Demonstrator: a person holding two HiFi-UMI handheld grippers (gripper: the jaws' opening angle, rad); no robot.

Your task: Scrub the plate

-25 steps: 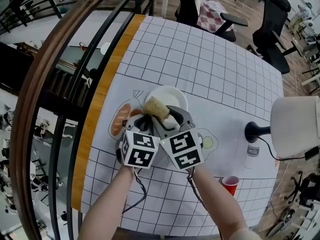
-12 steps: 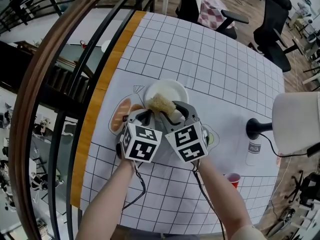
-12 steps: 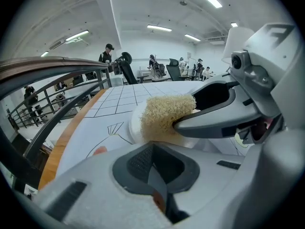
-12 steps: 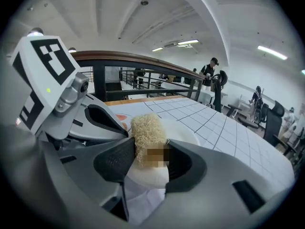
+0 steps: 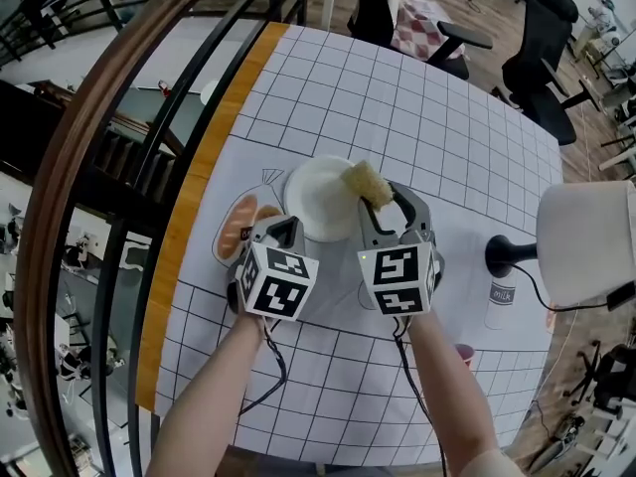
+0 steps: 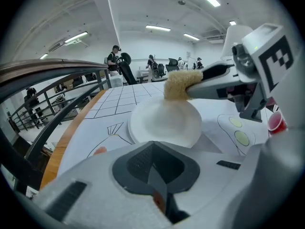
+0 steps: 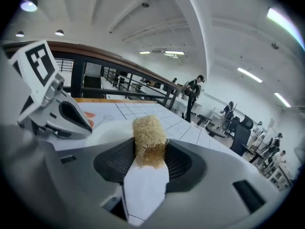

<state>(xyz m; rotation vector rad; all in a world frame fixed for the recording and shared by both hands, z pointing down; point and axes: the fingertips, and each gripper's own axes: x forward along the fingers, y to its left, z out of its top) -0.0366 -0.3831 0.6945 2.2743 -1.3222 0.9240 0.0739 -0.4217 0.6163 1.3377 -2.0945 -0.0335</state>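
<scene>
A white plate (image 5: 318, 202) sits at the left of the gridded table mat, and its near rim meets the tips of my left gripper (image 5: 290, 225). In the left gripper view the jaws are closed at that near rim (image 6: 164, 128), and the plate looks slightly raised over a grey shadow. My right gripper (image 5: 378, 195) is shut on a straw-coloured scrub sponge (image 5: 366, 180), which hangs at the plate's far right edge. The sponge (image 7: 148, 140) stands up between the right jaws, with the plate (image 7: 102, 132) behind it.
A black lamp base (image 5: 502, 256) with a white shade (image 5: 586, 246), a milk bottle (image 5: 505, 301) and a red cup (image 5: 463, 353) stand to the right. A wooden table edge (image 5: 199, 187) and a railing run along the left. Food drawings (image 5: 238, 232) mark the mat.
My right gripper has carried the sponge from the plate's near left side to its right edge. The two grippers have moved apart. The plate now looks lifted at the left jaws.
</scene>
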